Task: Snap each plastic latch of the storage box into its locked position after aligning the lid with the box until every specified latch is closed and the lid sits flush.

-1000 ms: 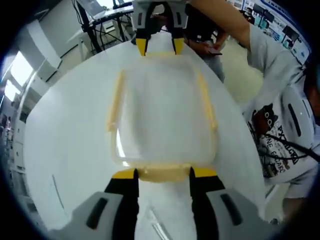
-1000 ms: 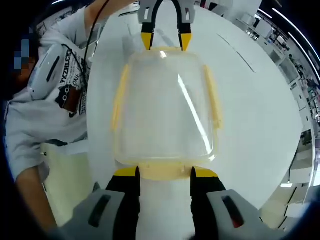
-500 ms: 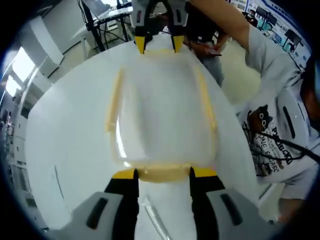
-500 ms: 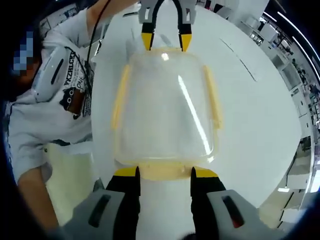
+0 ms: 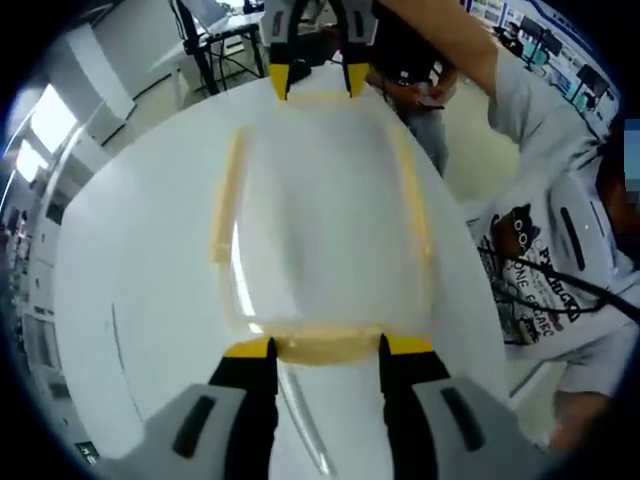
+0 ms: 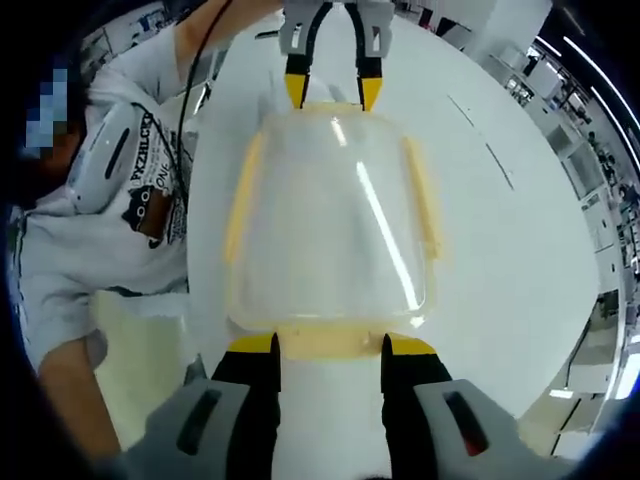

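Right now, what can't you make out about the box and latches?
- Near end latch in left gripper view: snapped or not, unclear; left claw tips flank it.
- Near end latch in right gripper view: same, behind right claw.
- Lid flushness: clear plastic, glare.

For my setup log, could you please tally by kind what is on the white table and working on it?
Storage box: 1
Clear lid: 1
Yellow latches: 4, near end, far end, left side, right side
Grippers: 2, left gripper, right gripper
Total: 8
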